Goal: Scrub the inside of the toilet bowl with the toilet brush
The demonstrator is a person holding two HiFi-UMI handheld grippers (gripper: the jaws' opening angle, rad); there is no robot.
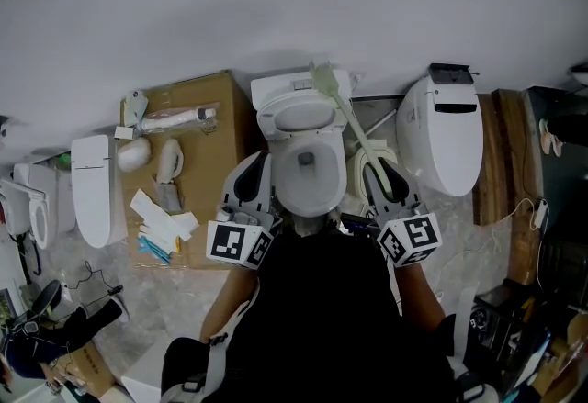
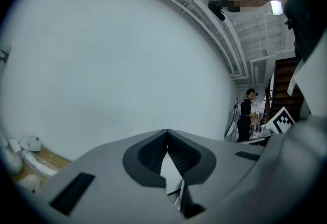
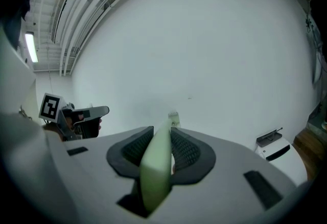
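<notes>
Item: brush [image 1: 345, 113], pale green, long-handled. Held by: right tongs [image 1: 377, 174], clamped on the lower handle; the right gripper view shows the handle [image 3: 156, 174] wedged between both jaws, with the bristle end rising past them toward the wall. Long axis: in the head view, a diagonal from the right tongs up and leftward, the bristle head over the tank [image 1: 276, 89], beyond the bowl and not in it. Bowl [image 1: 287, 173]: lid up, interior exposed, lying between the two tongs, just left of and below the brush-holding side. Left tongs [image 1: 253, 173]: beside the bowl's left flank, jaws brought together at the tips with nothing between them in the left gripper view [image 2: 166, 133]. Nearer arm: right, already carrying the tool. Judgement: scrubbing not yet begun; the coming move turns on tipping the bristle end down and back toward the person, into the bowl.
</notes>
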